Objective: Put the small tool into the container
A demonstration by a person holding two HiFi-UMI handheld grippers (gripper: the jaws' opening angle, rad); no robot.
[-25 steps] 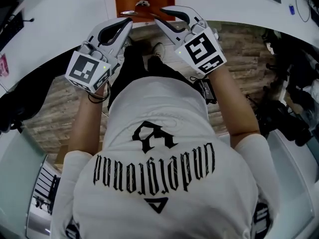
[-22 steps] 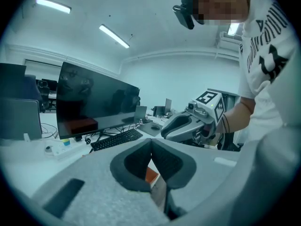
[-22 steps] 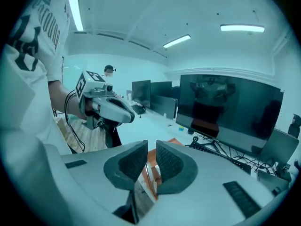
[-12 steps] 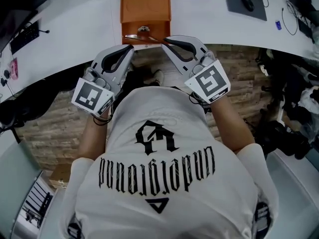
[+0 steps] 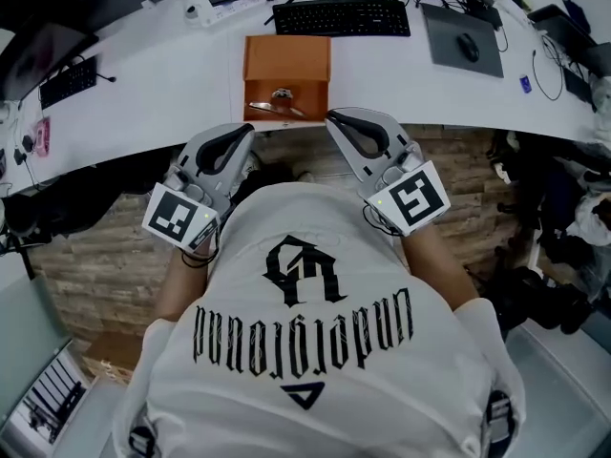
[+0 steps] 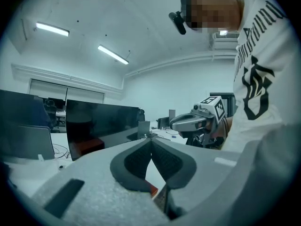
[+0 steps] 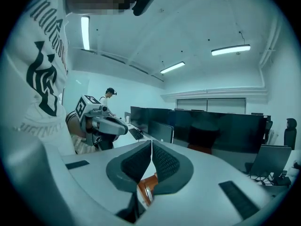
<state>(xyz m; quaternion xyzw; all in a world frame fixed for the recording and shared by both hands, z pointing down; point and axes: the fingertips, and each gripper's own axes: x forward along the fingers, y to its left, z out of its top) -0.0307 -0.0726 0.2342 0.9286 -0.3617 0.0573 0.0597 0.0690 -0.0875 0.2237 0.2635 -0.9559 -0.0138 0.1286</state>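
Note:
An orange open container (image 5: 286, 60) stands on the white desk (image 5: 172, 89), and a small silvery tool (image 5: 274, 107) lies inside it near its front wall. My left gripper (image 5: 246, 132) hovers at the desk edge just left of the container, jaws shut and empty. My right gripper (image 5: 332, 116) hangs just right of it, jaws closed tip to tip with nothing between them. In the right gripper view the shut gripper (image 7: 151, 143) points over the container (image 7: 151, 180). In the left gripper view the gripper (image 6: 151, 138) is shut too, with the right gripper (image 6: 194, 120) beyond.
A black keyboard (image 5: 342, 17) lies behind the container, a mouse (image 5: 468, 48) on a grey pad to the right, another keyboard (image 5: 67, 79) far left. Dark monitors (image 7: 207, 126) line the desk. Another person (image 7: 109, 94) stands far off. Wood-pattern floor (image 5: 105, 246) lies below.
Both grippers have drawn back from the container toward the desk edge. The right gripper, which reached to the tool before, is clear of it; the tool stays in the container.

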